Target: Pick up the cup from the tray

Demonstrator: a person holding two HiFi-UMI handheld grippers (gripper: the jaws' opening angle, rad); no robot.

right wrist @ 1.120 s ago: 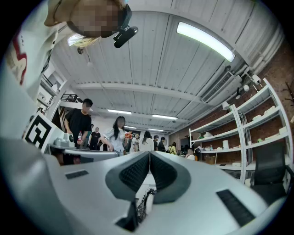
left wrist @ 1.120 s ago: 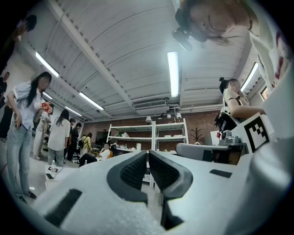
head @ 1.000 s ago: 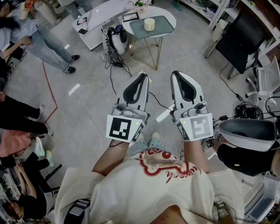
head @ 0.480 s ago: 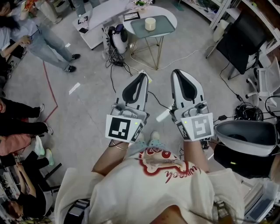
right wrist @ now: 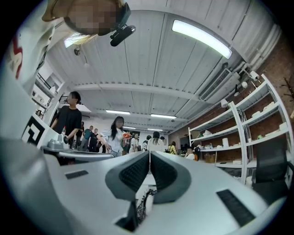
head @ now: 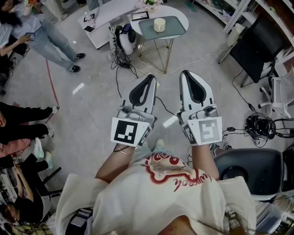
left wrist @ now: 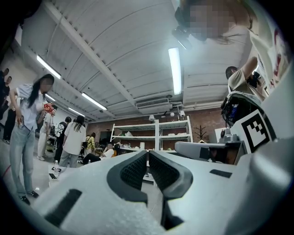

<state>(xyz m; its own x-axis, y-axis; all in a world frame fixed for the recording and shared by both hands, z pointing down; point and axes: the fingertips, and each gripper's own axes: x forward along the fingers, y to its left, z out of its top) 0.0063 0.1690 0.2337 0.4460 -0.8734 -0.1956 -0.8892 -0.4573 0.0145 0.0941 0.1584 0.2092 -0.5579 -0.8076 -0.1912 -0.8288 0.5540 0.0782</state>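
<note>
Head view: the left gripper (head: 149,80) and the right gripper (head: 187,75) are hovering side by side at frame centre, each pressing its jaws together on nothing. The cup (head: 158,25) is standing on the tray (head: 172,28) atop a round table (head: 176,10), upper centre, well apart from both.

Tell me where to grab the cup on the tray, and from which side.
Grip the cup across its side wall, probably coming in level from the near side: it stands upright on the tray, looks cylindrical, no handle visible.
</note>
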